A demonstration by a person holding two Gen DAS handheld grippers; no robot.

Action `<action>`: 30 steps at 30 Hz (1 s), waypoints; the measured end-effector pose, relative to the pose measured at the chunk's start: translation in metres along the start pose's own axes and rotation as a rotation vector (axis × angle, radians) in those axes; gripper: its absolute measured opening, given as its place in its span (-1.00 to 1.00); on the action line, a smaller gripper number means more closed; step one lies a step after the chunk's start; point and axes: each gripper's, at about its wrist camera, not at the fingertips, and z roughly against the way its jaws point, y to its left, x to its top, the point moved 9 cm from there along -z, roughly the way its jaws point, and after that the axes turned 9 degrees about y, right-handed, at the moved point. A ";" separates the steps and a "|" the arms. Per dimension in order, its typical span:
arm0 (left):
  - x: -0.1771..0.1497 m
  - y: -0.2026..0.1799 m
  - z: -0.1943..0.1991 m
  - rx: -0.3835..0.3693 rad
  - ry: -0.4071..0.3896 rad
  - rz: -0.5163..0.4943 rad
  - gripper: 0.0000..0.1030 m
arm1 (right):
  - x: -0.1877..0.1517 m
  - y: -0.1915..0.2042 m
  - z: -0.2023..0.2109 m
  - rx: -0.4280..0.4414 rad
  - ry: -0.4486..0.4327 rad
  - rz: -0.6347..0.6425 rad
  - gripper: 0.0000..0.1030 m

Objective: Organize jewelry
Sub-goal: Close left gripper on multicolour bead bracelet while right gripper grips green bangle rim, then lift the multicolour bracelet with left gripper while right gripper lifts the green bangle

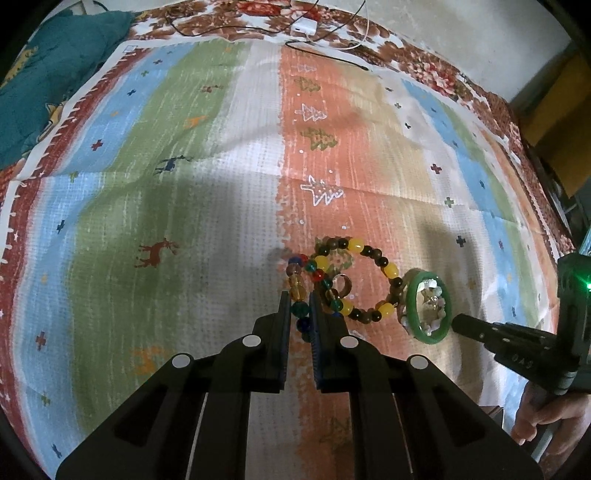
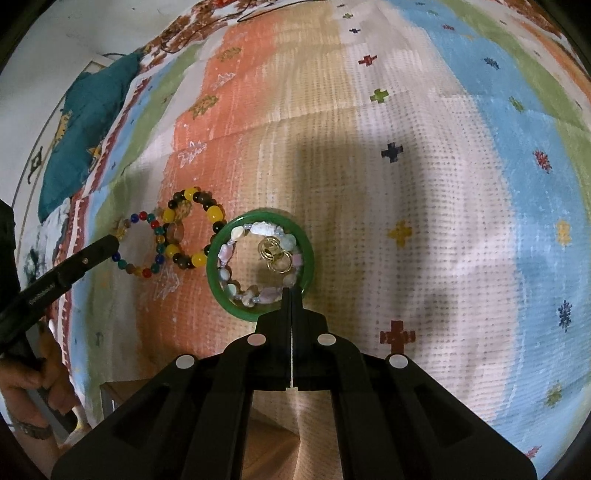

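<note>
A multicoloured bead bracelet lies on the striped cloth; my left gripper is shut on its near beads. It overlaps a yellow-and-brown bead bracelet with a metal ring inside. To the right a green bangle encircles a pale stone bracelet and gold earrings. In the right wrist view the bangle sits just ahead of my right gripper, which is shut and empty, tips at the bangle's near rim. The multicoloured bracelet lies at left.
A teal cushion lies at the far left of the bed. Cables and a white charger lie at the far edge. The cloth's right edge drops off near dark furniture. The left gripper's finger shows in the right wrist view.
</note>
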 end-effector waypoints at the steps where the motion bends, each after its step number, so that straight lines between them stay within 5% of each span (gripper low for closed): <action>1: 0.000 0.000 0.000 -0.002 0.000 0.001 -0.82 | 0.000 0.000 -0.001 -0.001 0.002 0.000 -0.98; 9: 0.001 -0.001 0.000 -0.004 0.002 0.004 -0.82 | 0.001 -0.002 -0.002 -0.007 0.007 -0.011 -0.93; 11: 0.001 0.000 0.000 -0.005 0.001 0.006 -0.82 | 0.000 -0.002 -0.003 -0.007 0.010 -0.013 -0.45; 12: 0.001 0.000 0.000 -0.005 0.001 0.007 -0.82 | -0.001 -0.001 -0.004 -0.006 0.012 -0.010 -0.39; 30: 0.001 0.002 -0.004 0.005 0.009 0.006 -0.82 | 0.001 0.000 -0.015 -0.049 0.029 0.001 -0.39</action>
